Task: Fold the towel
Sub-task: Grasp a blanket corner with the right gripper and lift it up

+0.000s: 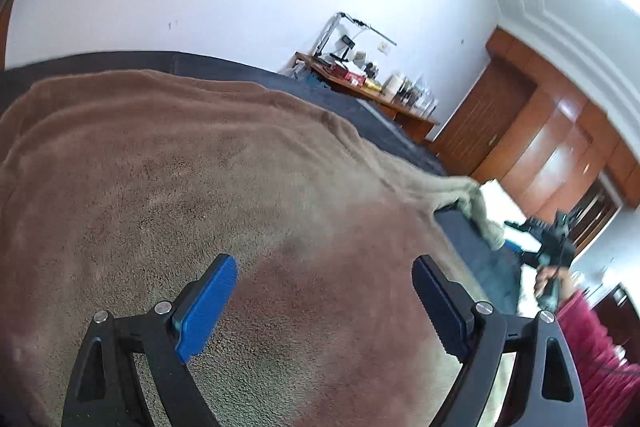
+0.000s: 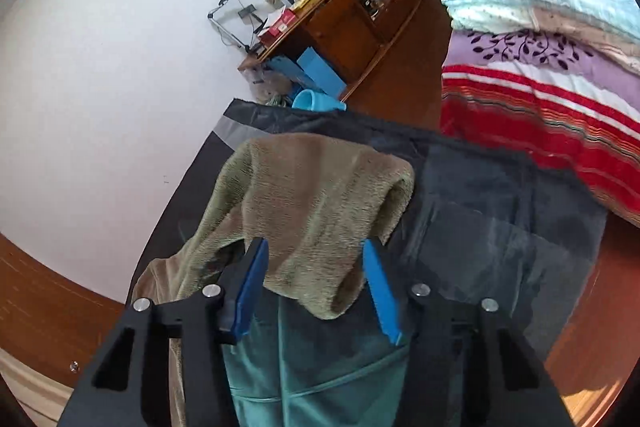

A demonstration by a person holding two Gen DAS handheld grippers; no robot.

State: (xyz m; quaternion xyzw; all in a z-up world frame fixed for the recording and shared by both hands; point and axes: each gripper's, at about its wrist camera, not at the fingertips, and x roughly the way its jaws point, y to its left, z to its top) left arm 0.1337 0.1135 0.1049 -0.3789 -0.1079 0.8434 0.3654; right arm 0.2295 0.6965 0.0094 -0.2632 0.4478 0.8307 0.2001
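Note:
A large brown towel (image 1: 192, 187) lies spread over a dark blue-grey cover (image 1: 348, 99). My left gripper (image 1: 324, 261) hovers just above the towel's middle, open wide, with nothing between its blue pads (image 1: 208, 303). In the right wrist view a rumpled corner of the towel (image 2: 316, 195) lies between the blue fingers (image 2: 252, 279) of my right gripper (image 2: 315, 243), which is open and not pinching it. That gripper (image 1: 548, 239) also shows in the left wrist view at the towel's right end, held by a hand with a red sleeve (image 1: 592, 343).
A wooden desk (image 2: 340, 15) cluttered with small items stands against the white wall. A blue box (image 2: 320, 71) and a blue cup (image 2: 316, 101) sit beside it. Stacked folded bedding (image 2: 540, 67) lies at the right. Wooden wardrobes (image 1: 552, 147) line the far side.

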